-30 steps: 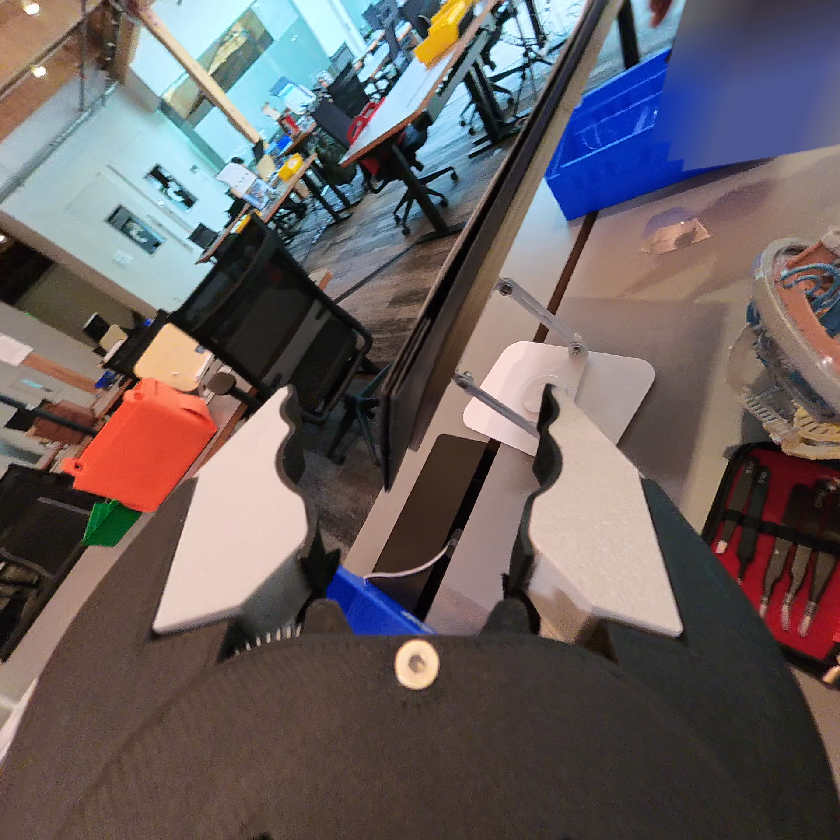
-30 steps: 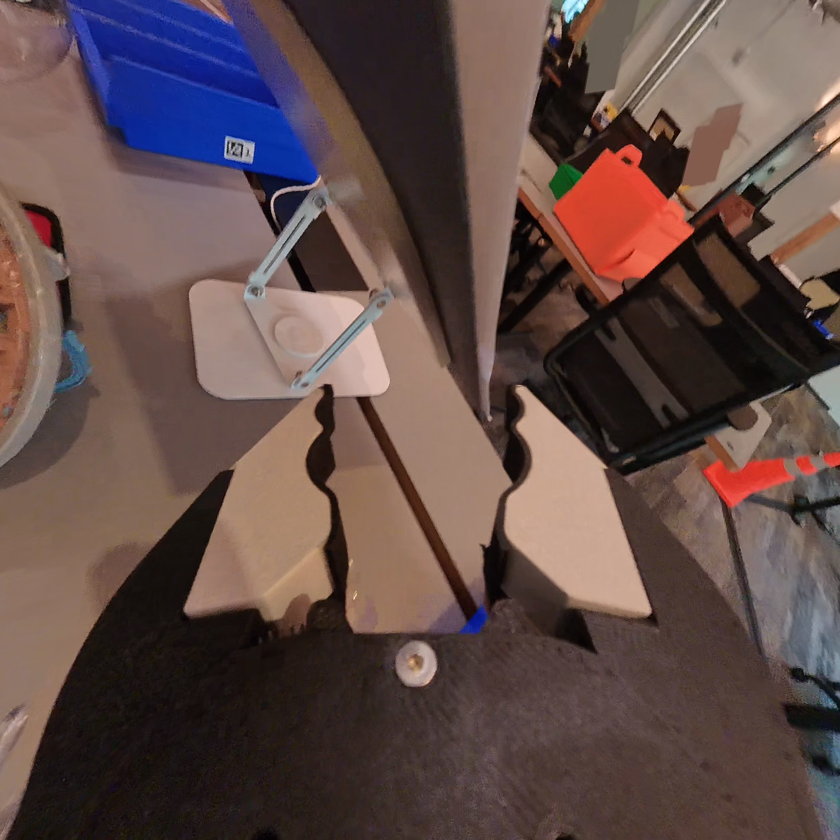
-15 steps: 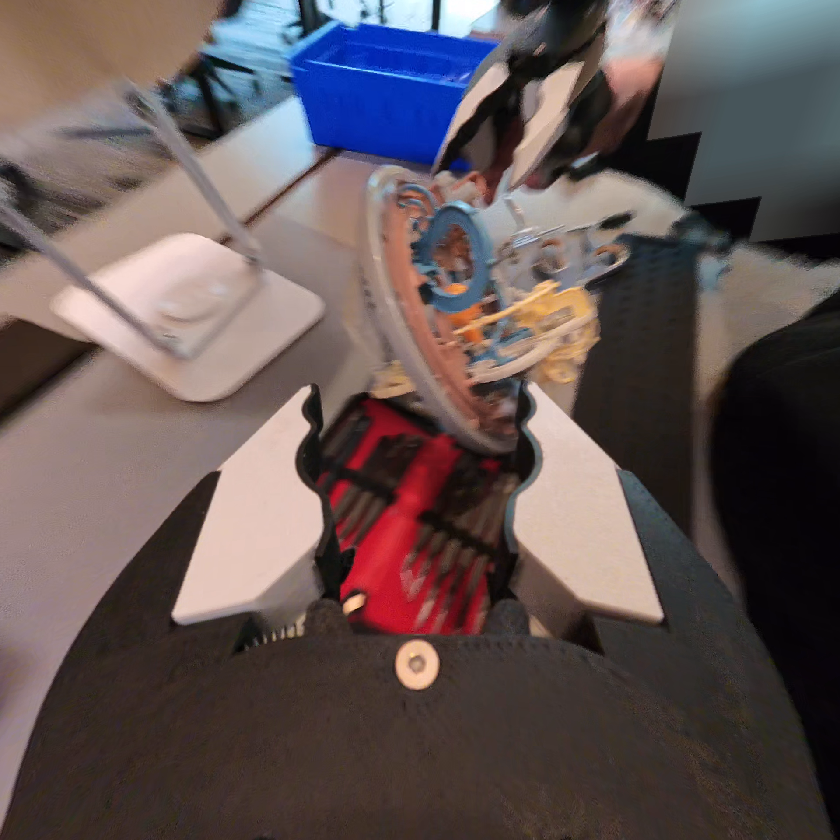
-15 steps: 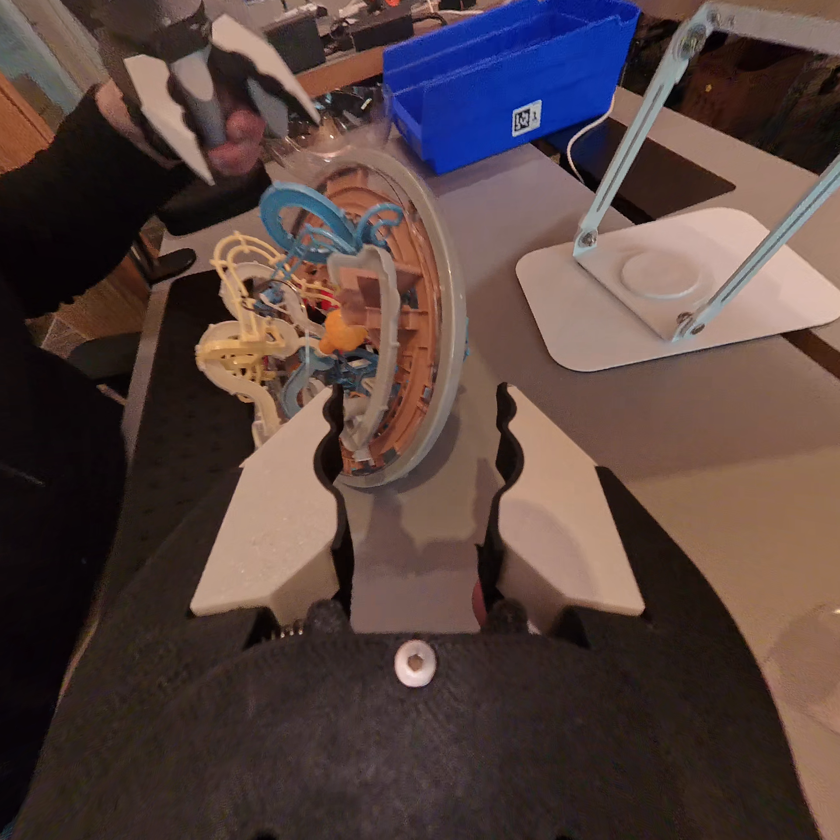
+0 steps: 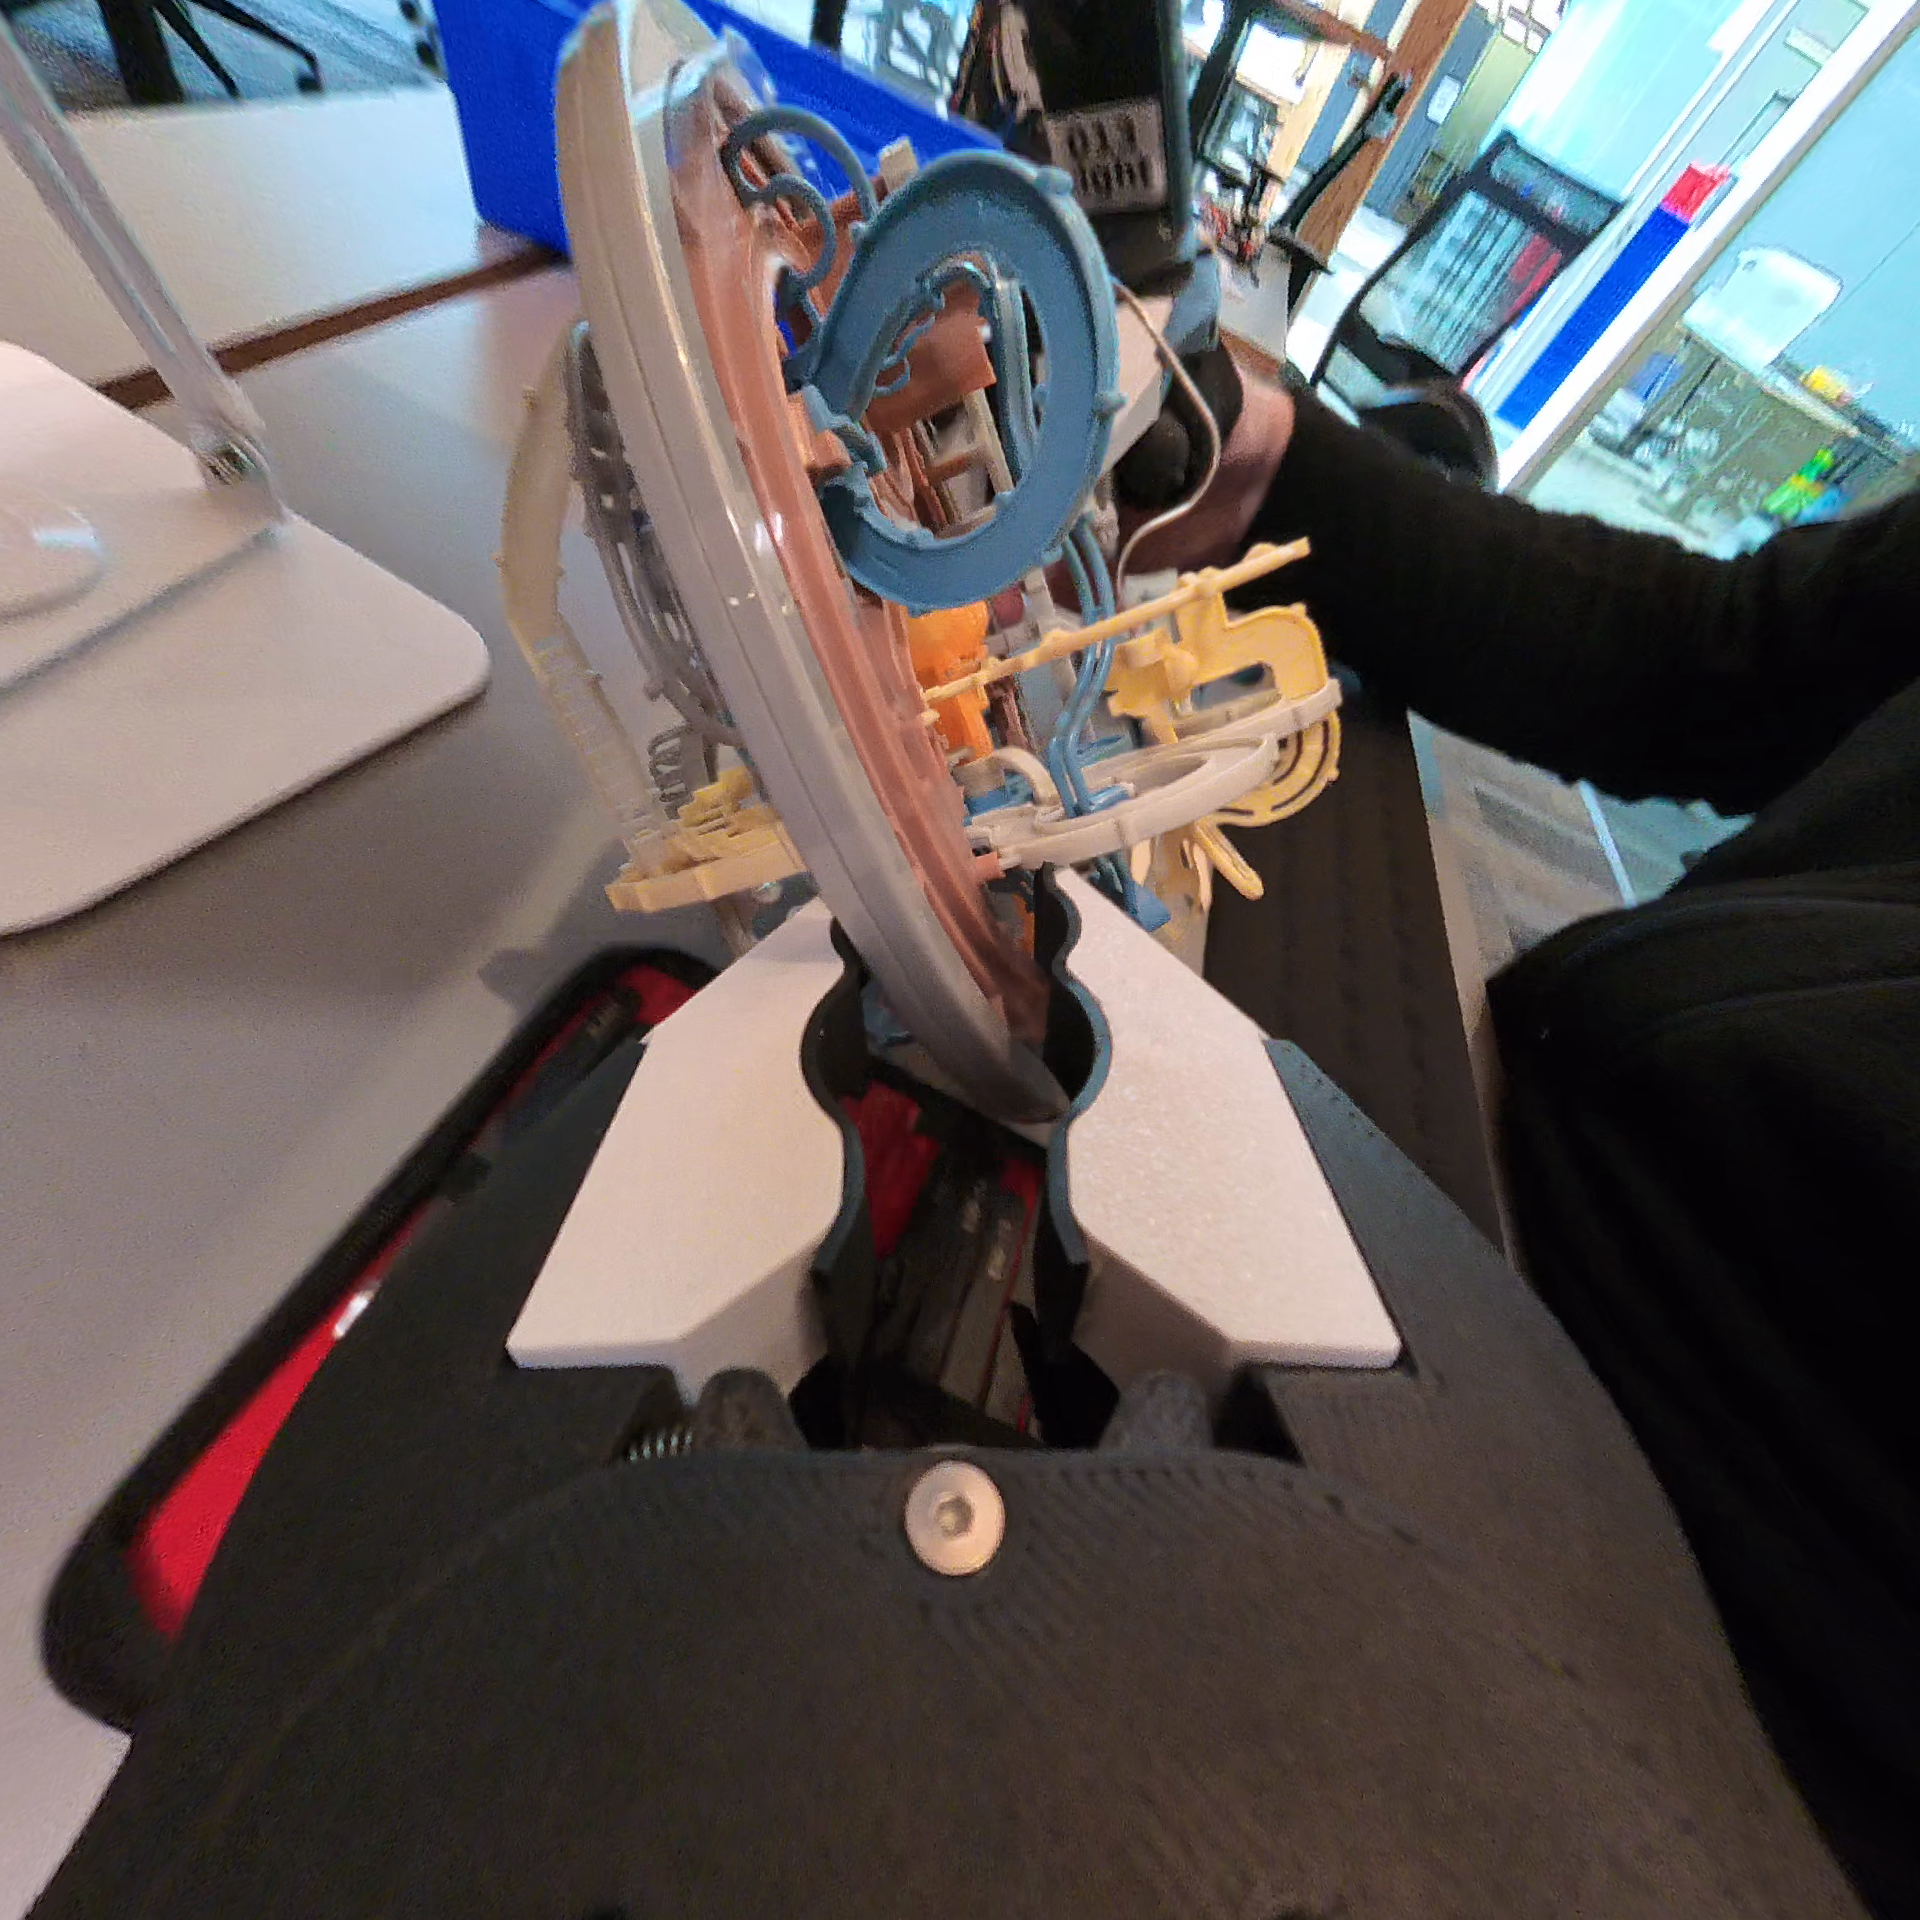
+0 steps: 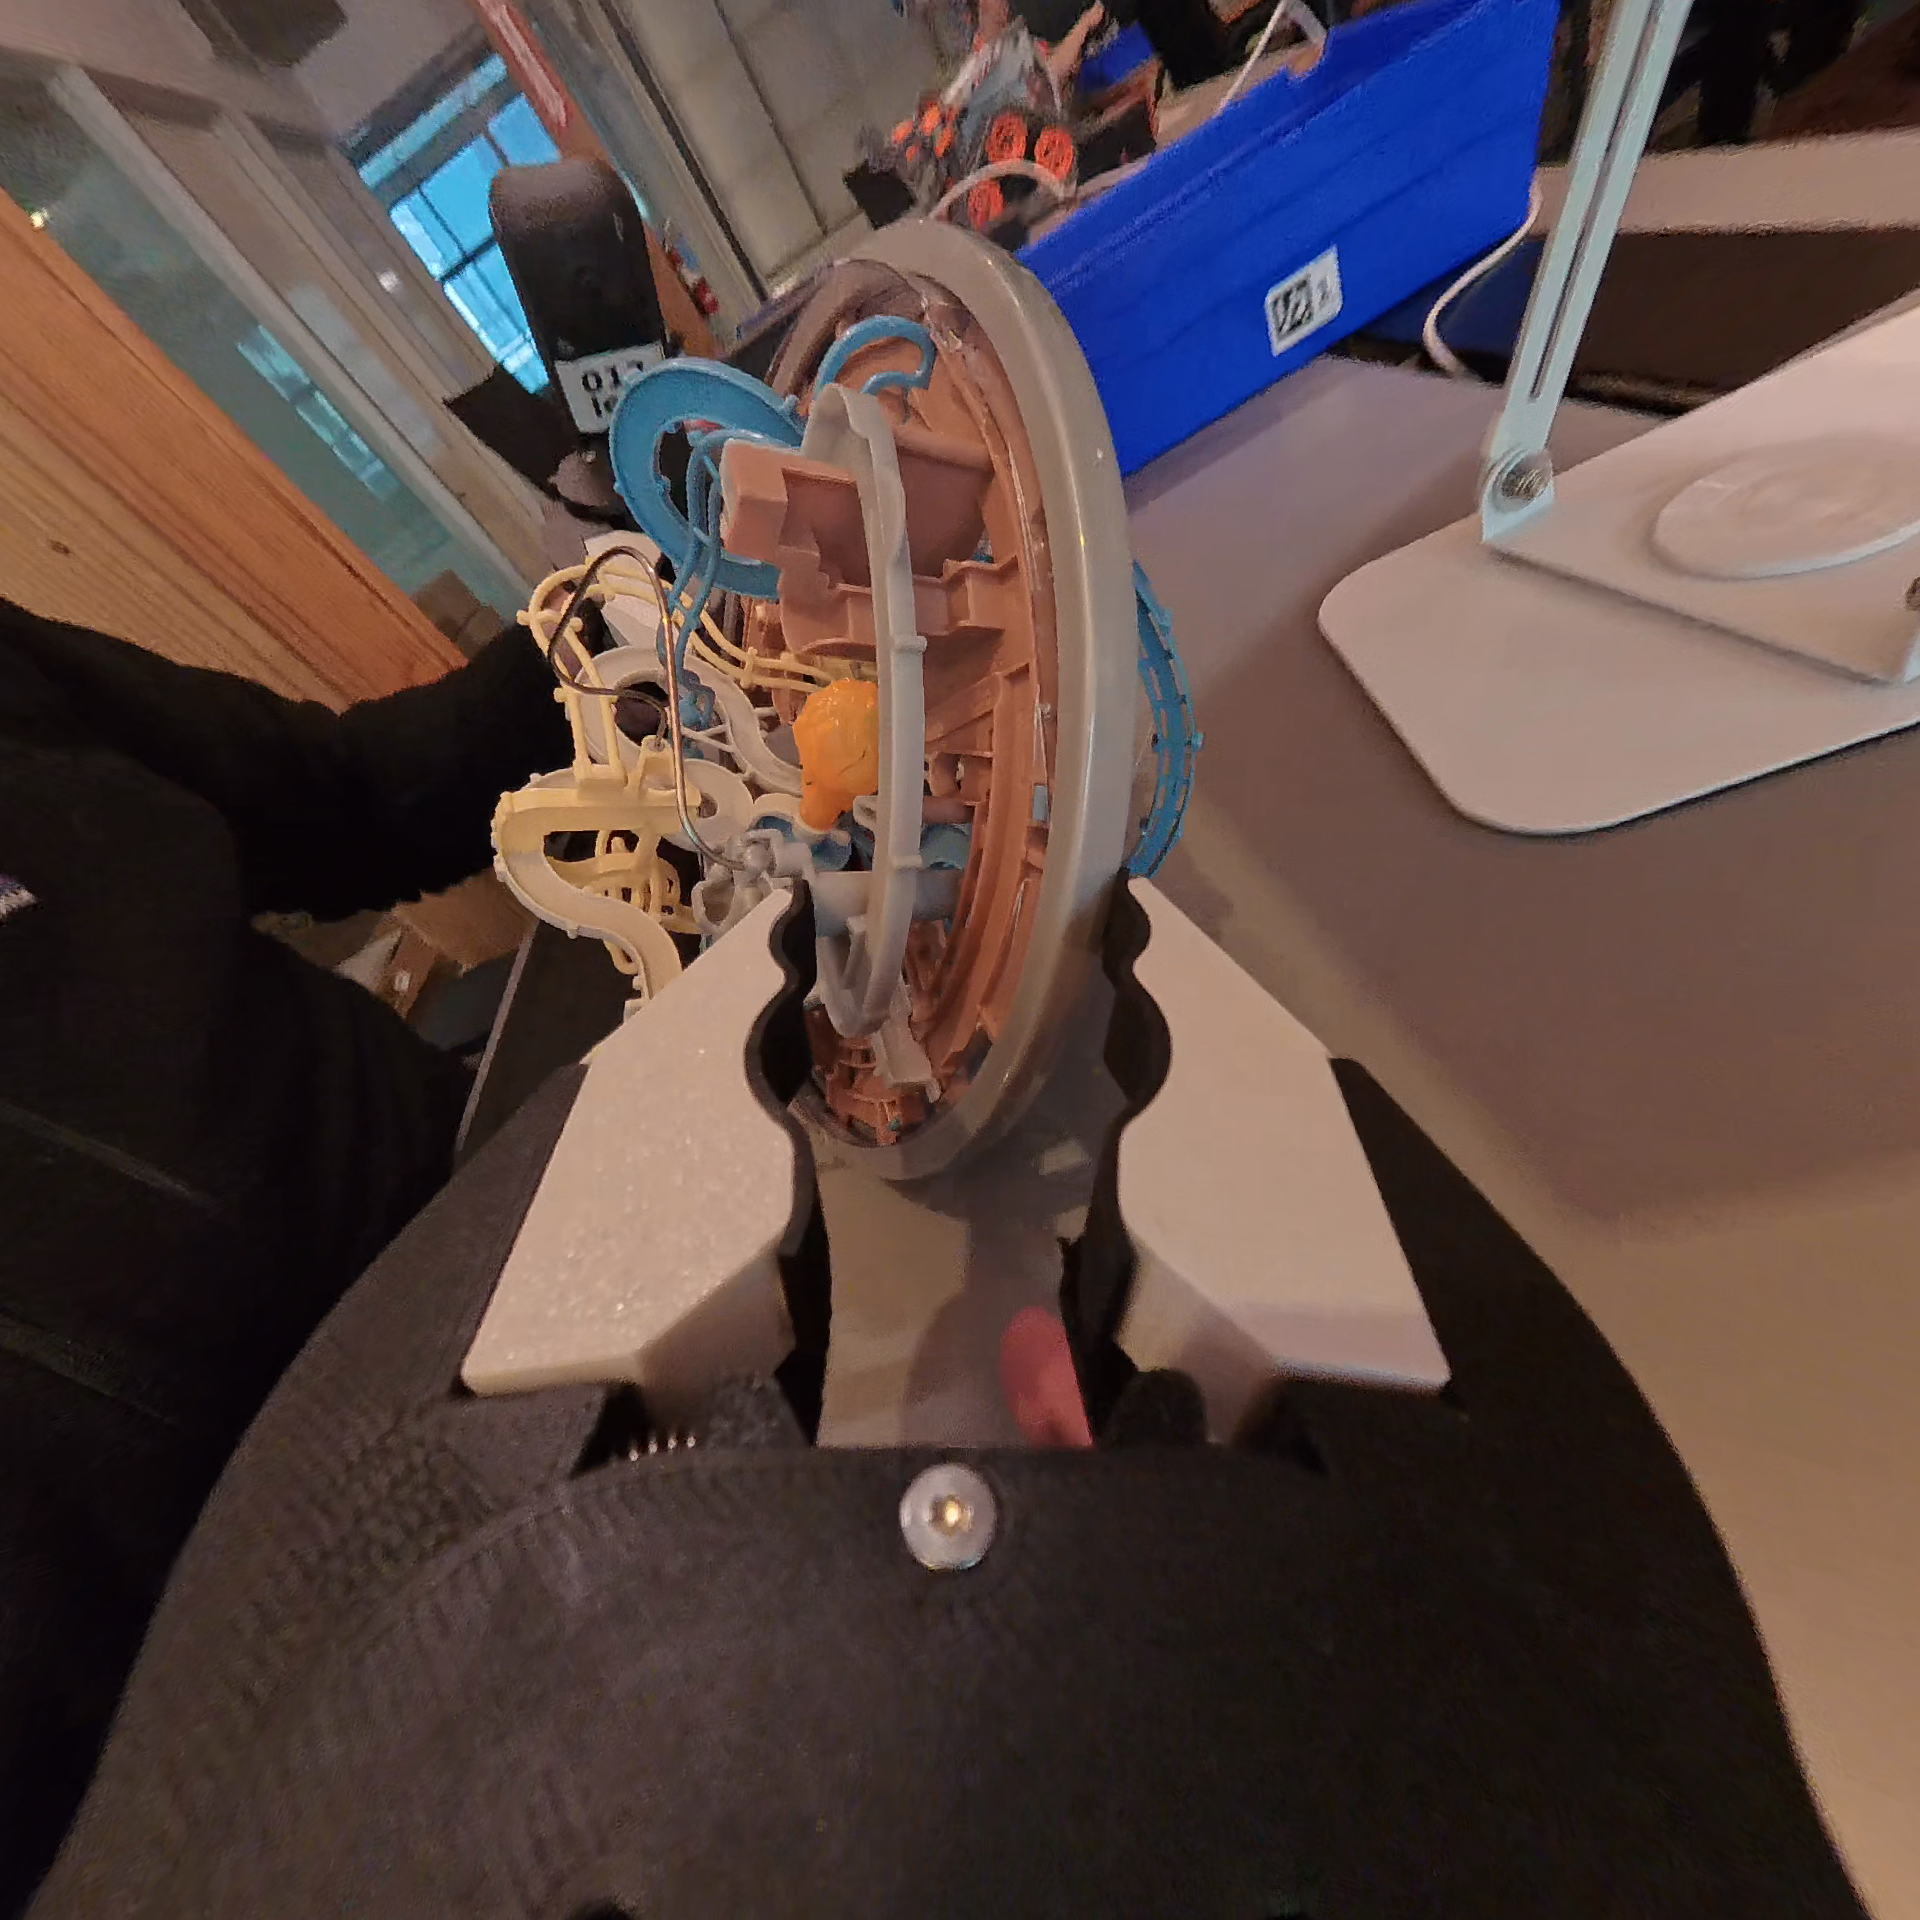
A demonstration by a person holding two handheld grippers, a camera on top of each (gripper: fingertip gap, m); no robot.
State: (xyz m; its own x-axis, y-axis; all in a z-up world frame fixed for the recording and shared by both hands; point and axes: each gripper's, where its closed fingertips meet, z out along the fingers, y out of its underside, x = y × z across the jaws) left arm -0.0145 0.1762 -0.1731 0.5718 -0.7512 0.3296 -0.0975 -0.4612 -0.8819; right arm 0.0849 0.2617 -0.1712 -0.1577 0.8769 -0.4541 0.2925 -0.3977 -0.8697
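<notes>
A marble-maze insert (image 5: 831, 499) with a grey ring and brown, blue, yellow and orange tracks stands on edge over the grey table (image 5: 312, 1039). My left gripper (image 5: 945, 925) is shut on the lower edge of its grey ring, above a red tool case (image 5: 260, 1455). In the right wrist view the maze (image 6: 935, 675) fills the gap of my right gripper (image 6: 956, 914). One pad is against the grey ring (image 6: 1086, 623), the other against a grey hoop track. The two grippers hold it from opposite sides. A black-sleeved arm (image 5: 1610, 644) reaches behind the maze.
A white lamp base (image 6: 1662, 644) with slanted metal arms stands on the table beside the maze; it also shows in the left wrist view (image 5: 208, 675). A blue bin (image 6: 1299, 260) is behind. A black ribbed mat (image 5: 1340, 935) lies under the yellow tracks. My hands' fingertips stand some 15 centimeters from each other.
Both grippers swung from the desk edge and room towards the maze, moved in close, and their jaws narrowed onto its ring from opposite sides.
</notes>
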